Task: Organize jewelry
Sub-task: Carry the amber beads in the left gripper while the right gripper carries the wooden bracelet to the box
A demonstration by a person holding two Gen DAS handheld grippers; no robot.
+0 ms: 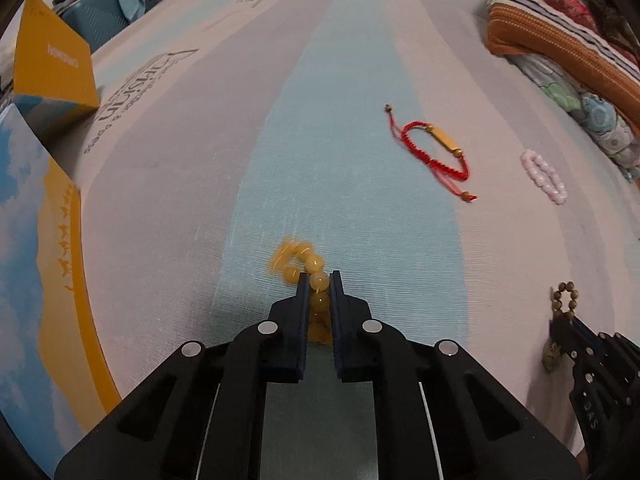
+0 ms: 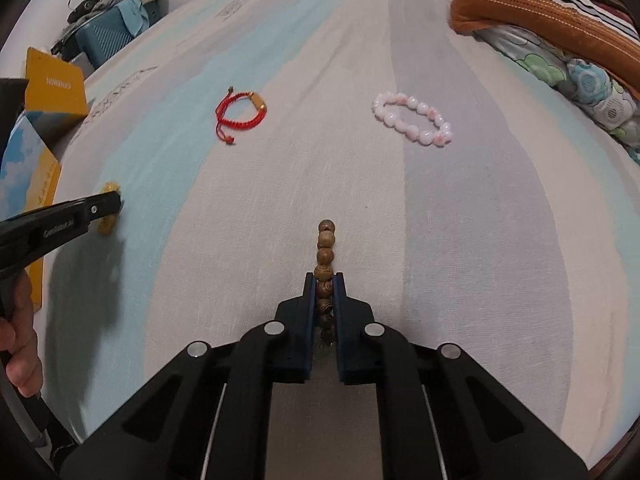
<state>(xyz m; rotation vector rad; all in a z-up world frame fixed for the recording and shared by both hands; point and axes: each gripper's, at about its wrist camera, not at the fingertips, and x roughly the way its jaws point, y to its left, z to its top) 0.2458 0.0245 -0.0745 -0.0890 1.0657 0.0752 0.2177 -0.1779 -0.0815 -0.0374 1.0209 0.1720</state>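
Four bracelets show, one of each kind. The left tool [image 1: 319,280] is clamped on the yellow bead bracelet [image 1: 310,266], whose loose end blurs above the striped bed sheet [image 1: 200,200]. The right tool [image 2: 325,280] pinches the brown wooden bead bracelet [image 2: 326,246], with four beads sticking out past its tips. The red cord bracelet [image 2: 240,114] and the pink bead bracelet [image 2: 412,118] lie flat on the sheet, well apart. Two boxes stand at the left: one yellow box [image 1: 52,64] and one blue-and-yellow box [image 1: 36,264].

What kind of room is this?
Probably a bedroom: bracelets lie on a striped bed sheet, folded quilts are piled at its far right, and a blue suitcase stands beyond the edge.
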